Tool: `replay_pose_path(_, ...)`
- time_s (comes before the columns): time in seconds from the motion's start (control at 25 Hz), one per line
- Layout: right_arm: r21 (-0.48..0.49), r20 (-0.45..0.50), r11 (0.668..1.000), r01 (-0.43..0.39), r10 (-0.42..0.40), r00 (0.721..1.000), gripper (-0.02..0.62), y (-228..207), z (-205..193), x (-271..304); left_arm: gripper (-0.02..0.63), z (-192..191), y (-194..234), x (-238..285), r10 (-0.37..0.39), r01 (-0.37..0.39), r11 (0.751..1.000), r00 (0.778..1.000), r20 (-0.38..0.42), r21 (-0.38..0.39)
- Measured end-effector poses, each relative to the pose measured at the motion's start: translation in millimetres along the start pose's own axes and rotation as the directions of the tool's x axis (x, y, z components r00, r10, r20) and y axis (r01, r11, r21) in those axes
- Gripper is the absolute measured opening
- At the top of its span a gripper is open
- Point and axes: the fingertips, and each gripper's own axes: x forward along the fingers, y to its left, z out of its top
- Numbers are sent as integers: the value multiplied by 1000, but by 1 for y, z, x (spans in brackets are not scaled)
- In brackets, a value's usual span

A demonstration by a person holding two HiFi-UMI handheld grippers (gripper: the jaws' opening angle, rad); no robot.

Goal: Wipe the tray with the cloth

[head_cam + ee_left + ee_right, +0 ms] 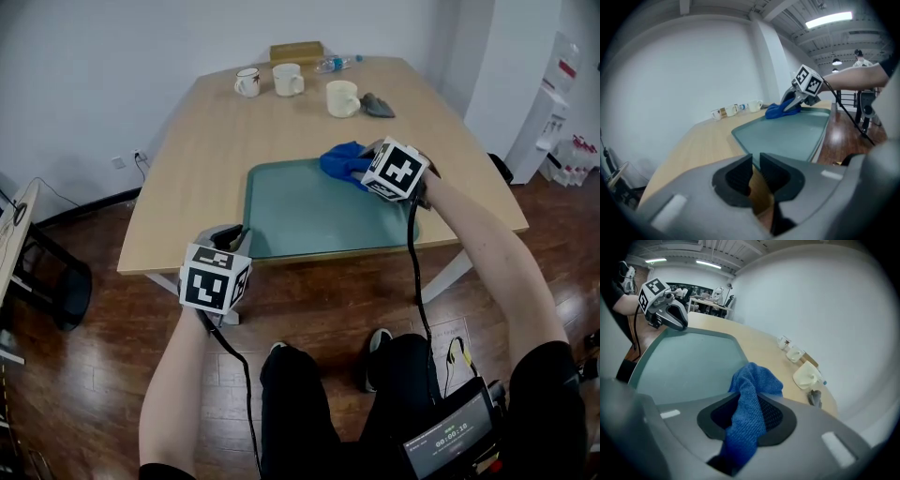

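Cloth [339, 161], clamped in right gripper [746, 416], lies on tray [309, 217] near far rim.

Near the far edge of the wooden table [187, 169] stand a printed mug [247, 82], a white mug [287, 80] and a cream mug [342, 98], behind them a flat wooden box [296, 52] and a lying water bottle [337, 64], and a small grey object [378, 105] just beside the cream mug.

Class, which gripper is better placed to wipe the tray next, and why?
Right. The right gripper is shut on the blue cloth, which rests on the tray. The left gripper is shut, empty, at the tray's near corner.
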Motion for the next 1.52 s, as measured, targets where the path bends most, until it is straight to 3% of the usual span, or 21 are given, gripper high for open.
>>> replay_pose_path(0.28,-13,29,995,-97,98,995,100,31,-9,-30,51,-3,0,4,7,-7,1000,1000,-9,-5)
replay_pose_path(0.48,-96,0,980,-176,177,984,100,78,-24,-68,51,-4,0,4,17,-17,1000,1000,-13,-4)
replay_pose_path(0.76,-153,56,958,-242,253,966,100,124,-22,-95,51,-5,-2,4,21,-21,1000,1000,-11,-3)
replay_pose_path(0.88,-131,59,968,-215,224,973,100,111,-25,-90,51,-4,-3,2,19,-19,1000,1000,-6,0)
replay_pose_path(1.08,-97,24,993,-74,77,997,100,51,-29,-58,51,-2,-1,0,21,-21,1000,1000,1,1)
replay_pose_path(1.24,-137,-5,990,15,-16,1000,100,5,-27,-33,51,0,0,-2,19,-19,1000,1000,10,5)
replay_pose_path(1.36,-133,-29,991,9,-13,999,100,-11,-27,-22,51,1,0,0,20,-20,1000,1000,13,1)
replay_pose_path(1.52,-176,-39,983,-43,37,999,100,-1,-25,-26,51,-1,0,1,19,-19,1000,1000,9,-2)
